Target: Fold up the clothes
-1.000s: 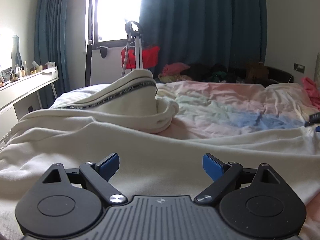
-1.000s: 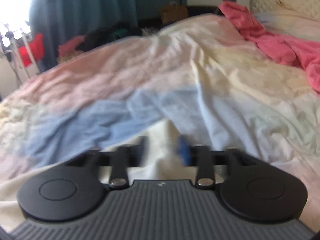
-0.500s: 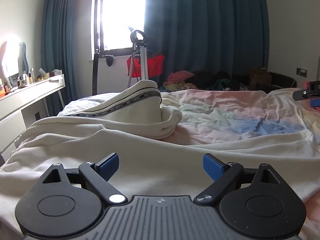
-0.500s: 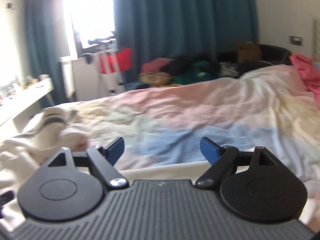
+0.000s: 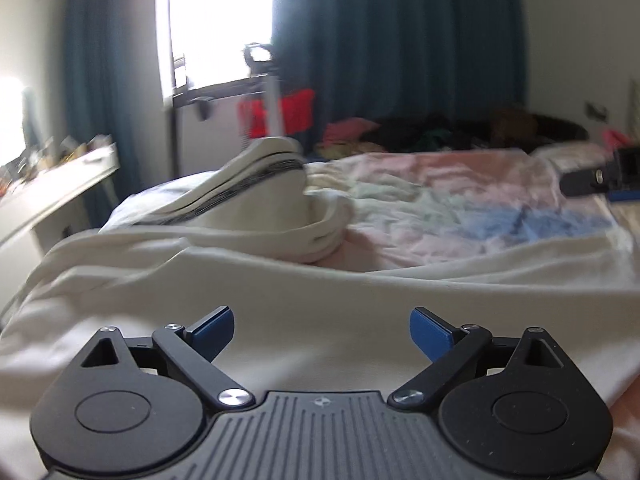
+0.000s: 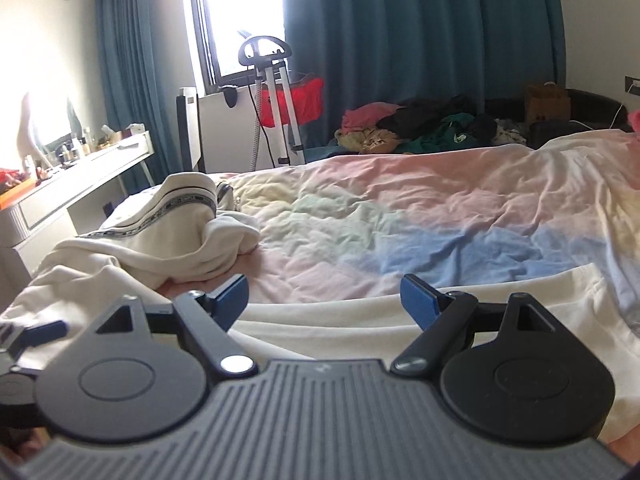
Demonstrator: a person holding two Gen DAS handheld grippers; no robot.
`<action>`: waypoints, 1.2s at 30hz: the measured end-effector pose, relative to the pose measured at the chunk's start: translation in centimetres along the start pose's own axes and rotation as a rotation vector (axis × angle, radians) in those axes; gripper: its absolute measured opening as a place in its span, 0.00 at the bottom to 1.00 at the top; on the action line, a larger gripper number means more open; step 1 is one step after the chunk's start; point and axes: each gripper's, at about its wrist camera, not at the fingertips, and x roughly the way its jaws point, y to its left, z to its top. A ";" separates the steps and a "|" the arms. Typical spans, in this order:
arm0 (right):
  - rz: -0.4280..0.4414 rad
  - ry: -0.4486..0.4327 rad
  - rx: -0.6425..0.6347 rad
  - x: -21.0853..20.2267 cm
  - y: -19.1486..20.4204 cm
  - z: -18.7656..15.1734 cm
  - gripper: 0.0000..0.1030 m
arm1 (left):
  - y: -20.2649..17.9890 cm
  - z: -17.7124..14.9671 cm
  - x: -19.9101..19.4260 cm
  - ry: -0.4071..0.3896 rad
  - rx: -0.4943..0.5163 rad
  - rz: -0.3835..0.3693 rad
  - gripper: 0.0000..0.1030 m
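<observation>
Hovering with fingers spread wide and empty, the left tool [image 5: 322, 322] and right tool [image 6: 324, 294] sit at lower frame above a cream garment [image 5: 304, 292] spread across the pastel bed [image 6: 400, 220]; its bunched part lies at centre left.

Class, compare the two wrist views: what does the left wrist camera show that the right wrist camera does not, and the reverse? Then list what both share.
Only the left wrist view shows the right gripper's fingertip from outside, at its right edge, and the open left gripper head-on.

Only the right wrist view shows the cardboard box, sharply the clothes pile, and the open right gripper head-on.

Both share the cream garment, the pastel bedspread, the blue curtains and the white desk.
</observation>
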 end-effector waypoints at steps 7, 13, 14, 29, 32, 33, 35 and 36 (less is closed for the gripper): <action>-0.013 -0.052 0.099 0.6 -2.7 1.1 0.82 | -4.7 4.5 8.6 0.001 0.233 0.024 0.94; -0.101 -0.095 0.219 2.4 -7.0 1.1 0.82 | -9.7 7.4 19.3 0.048 0.495 0.153 0.90; -0.114 -0.079 0.229 3.3 -7.7 1.1 0.82 | -10.1 7.5 21.1 0.073 0.524 0.172 0.90; -0.087 -0.002 0.313 10.7 -10.5 -0.6 0.82 | -5.9 14.3 27.1 0.087 0.341 0.266 0.12; -0.089 0.006 0.352 10.5 -11.1 -0.7 0.82 | -4.1 18.5 22.4 -0.057 0.173 0.122 0.12; -0.088 0.006 0.362 10.3 -11.1 -0.7 0.82 | -3.5 19.8 20.5 -0.109 0.111 0.065 0.12; -0.090 -0.003 0.367 9.9 -11.1 -0.5 0.82 | -2.3 21.2 17.3 -0.198 0.028 -0.008 0.12; -0.093 -0.009 0.361 9.7 -10.9 -0.4 0.82 | -1.8 21.5 16.1 -0.216 -0.007 -0.029 0.12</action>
